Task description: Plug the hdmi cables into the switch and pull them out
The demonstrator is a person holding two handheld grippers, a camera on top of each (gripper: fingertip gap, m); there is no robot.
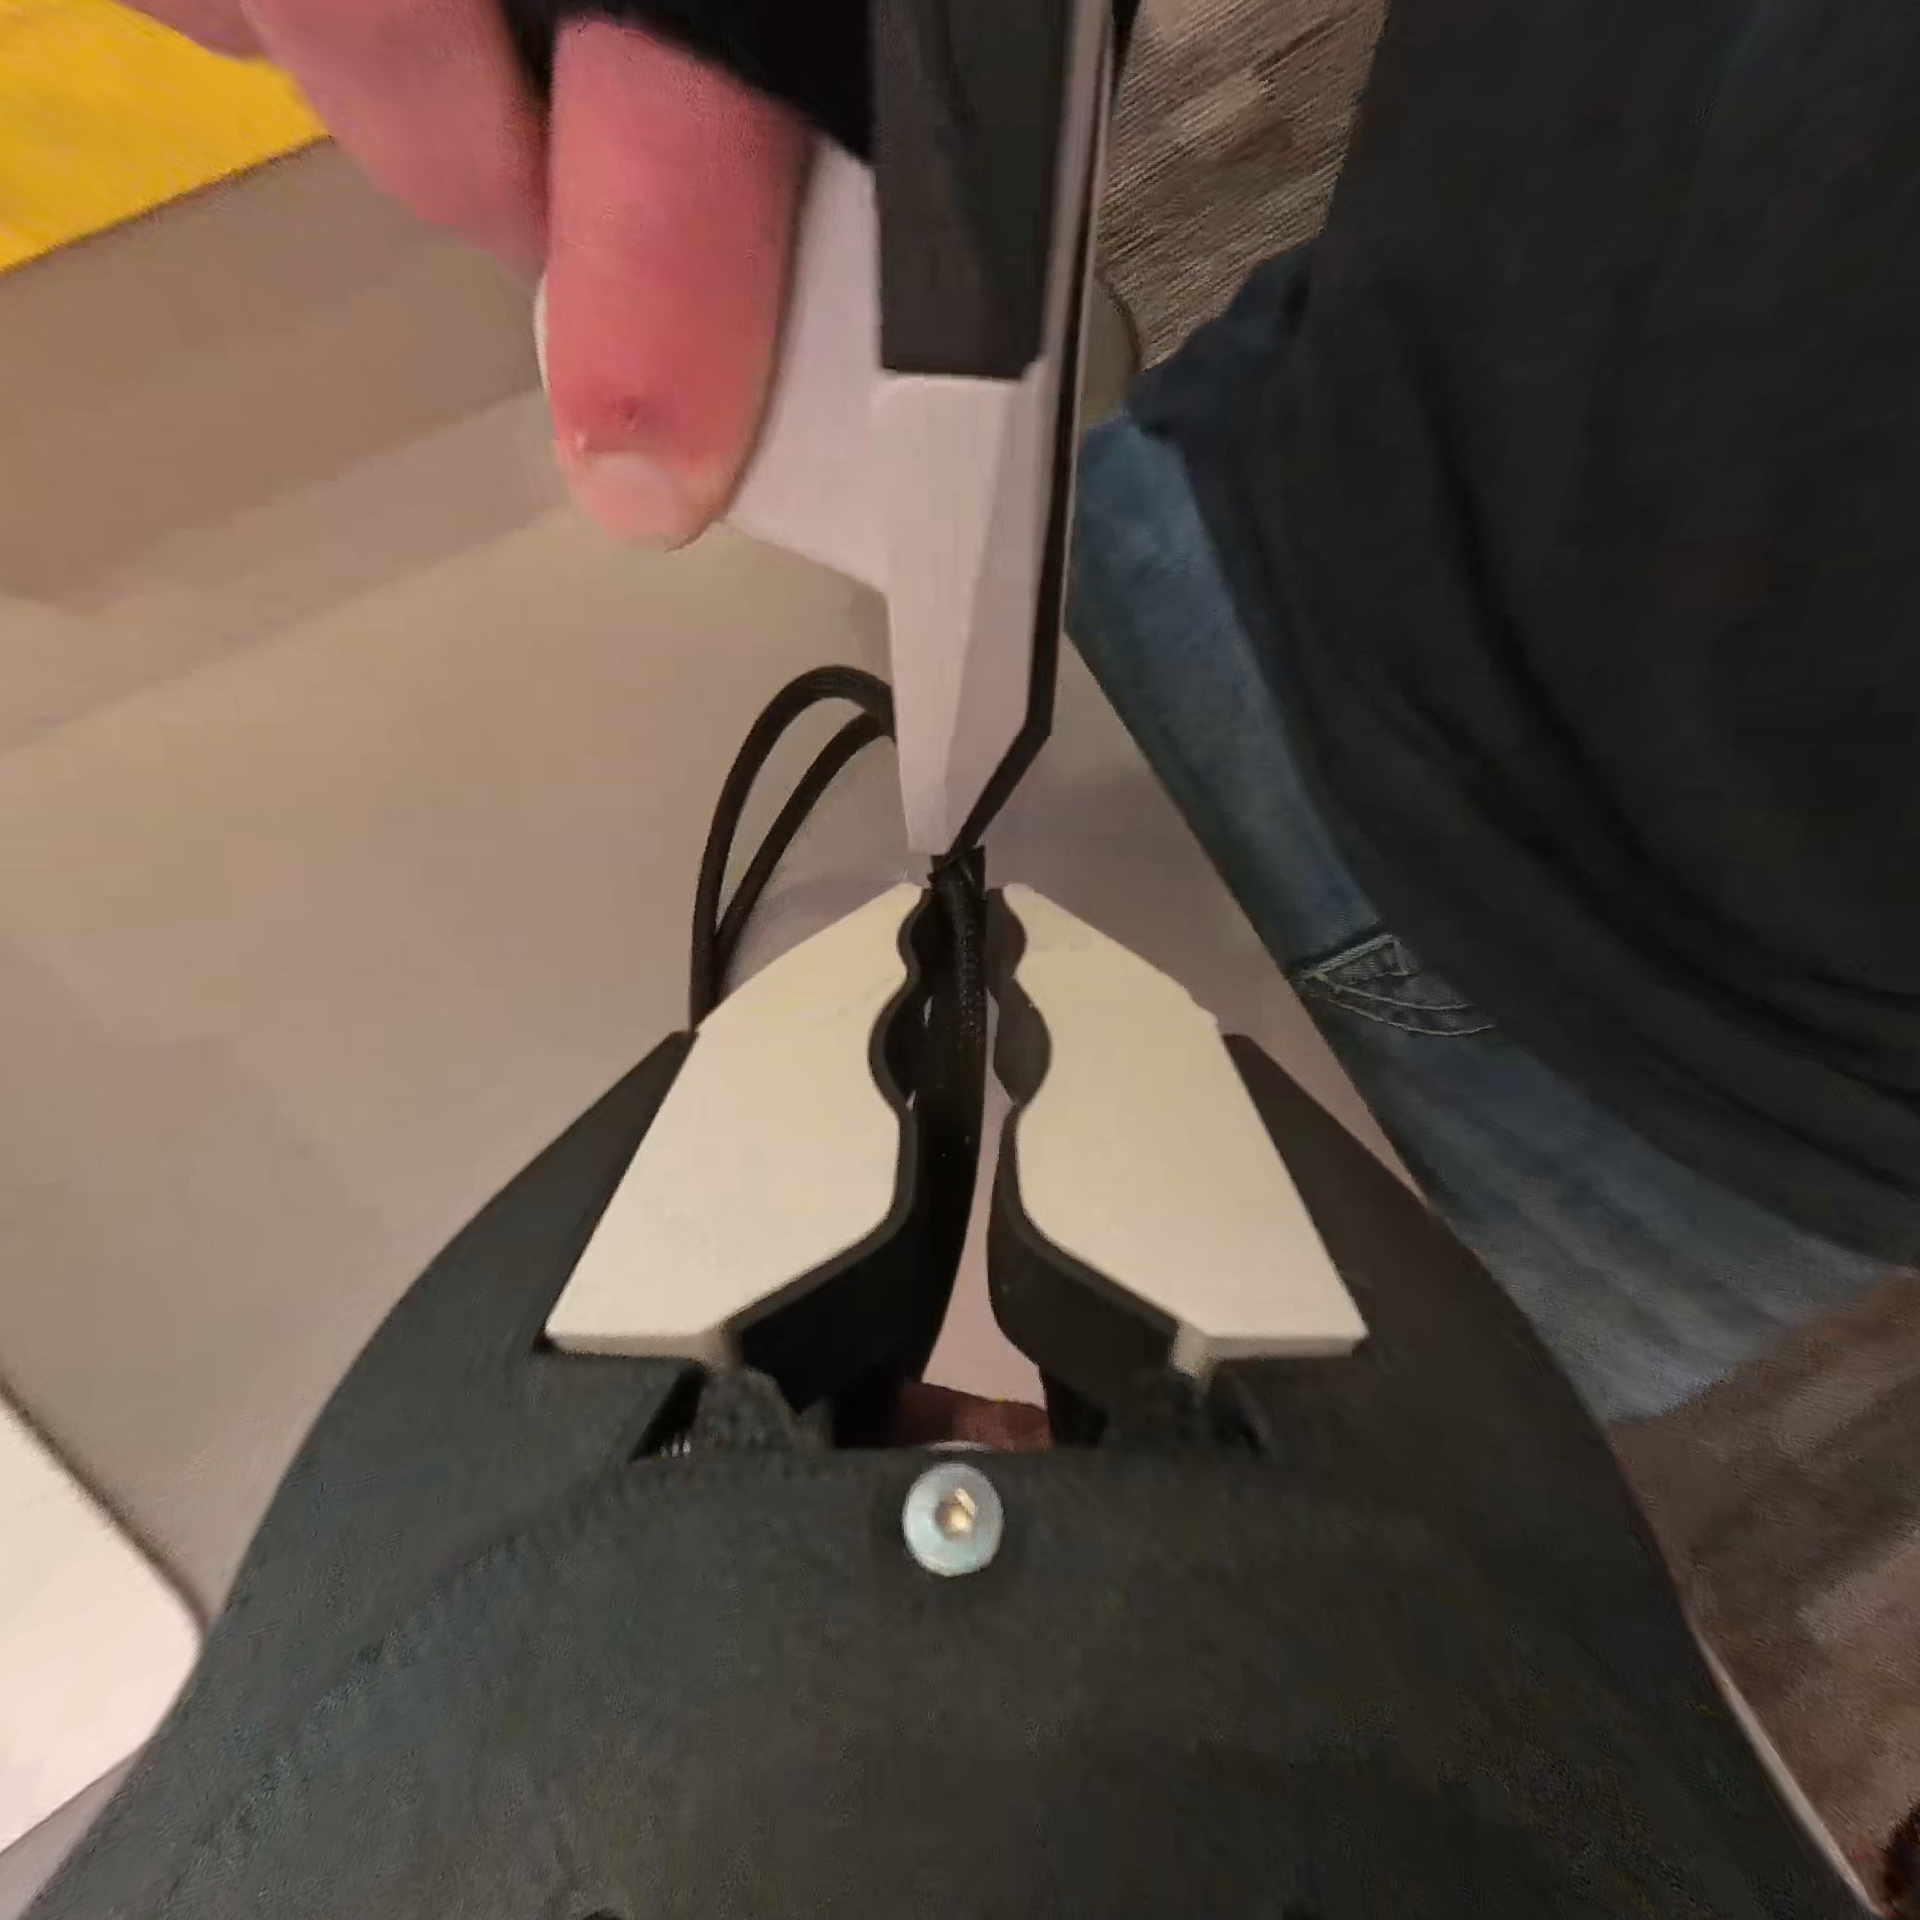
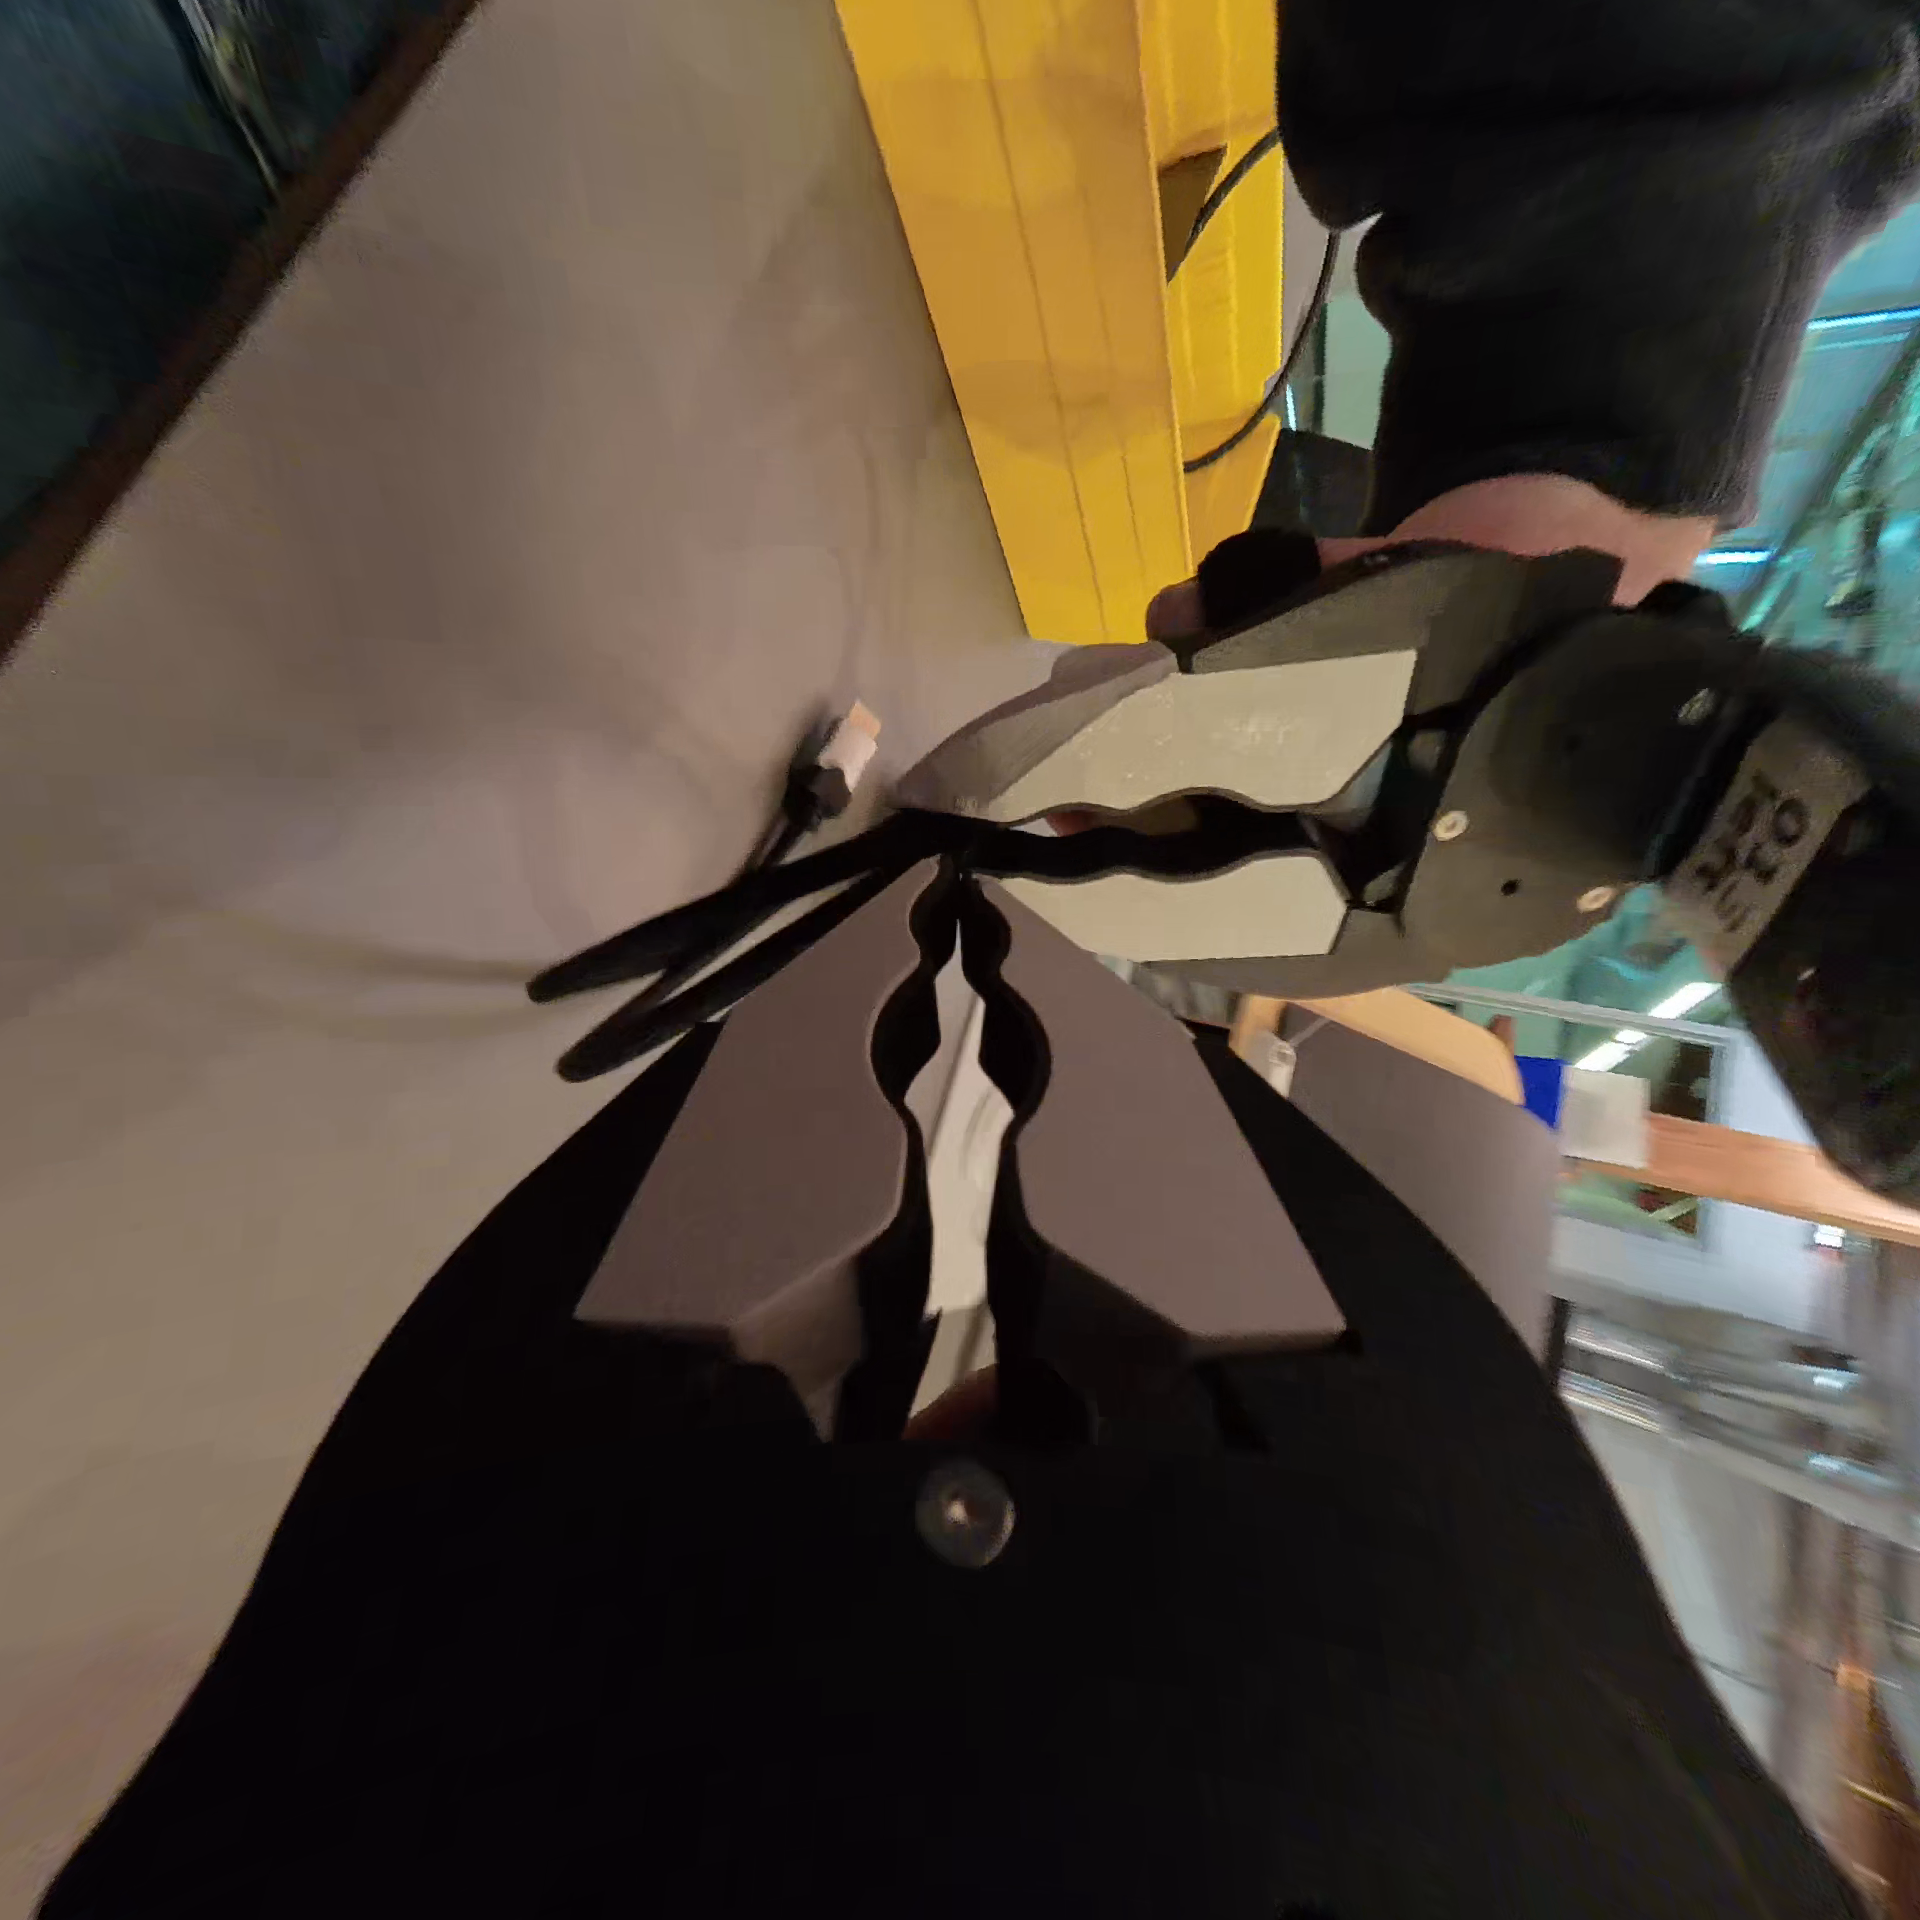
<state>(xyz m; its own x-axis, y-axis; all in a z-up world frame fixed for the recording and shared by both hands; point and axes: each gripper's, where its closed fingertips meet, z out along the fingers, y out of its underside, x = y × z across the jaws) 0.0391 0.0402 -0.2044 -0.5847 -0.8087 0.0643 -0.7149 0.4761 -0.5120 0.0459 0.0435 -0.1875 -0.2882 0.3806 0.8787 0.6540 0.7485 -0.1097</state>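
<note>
Between the left gripper's [image 1: 958, 894] clamped fingers runs the black cable [image 1: 951, 997]; the right gripper [image 2: 951, 883] pinches it at their tips; better to keep both grips firm.

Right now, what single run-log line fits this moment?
left gripper: shut on black cable | right gripper: shut on same cable, tips meeting | loops over white table | switch: unseen

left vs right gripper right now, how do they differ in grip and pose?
The left gripper pinches the black cable deep along its wavy pads; the right gripper nips it only at the very tips. In the right wrist view the left gripper lies crosswise to the right one, their tips meeting. Both are shut on the same cable, above the pale table.
</note>
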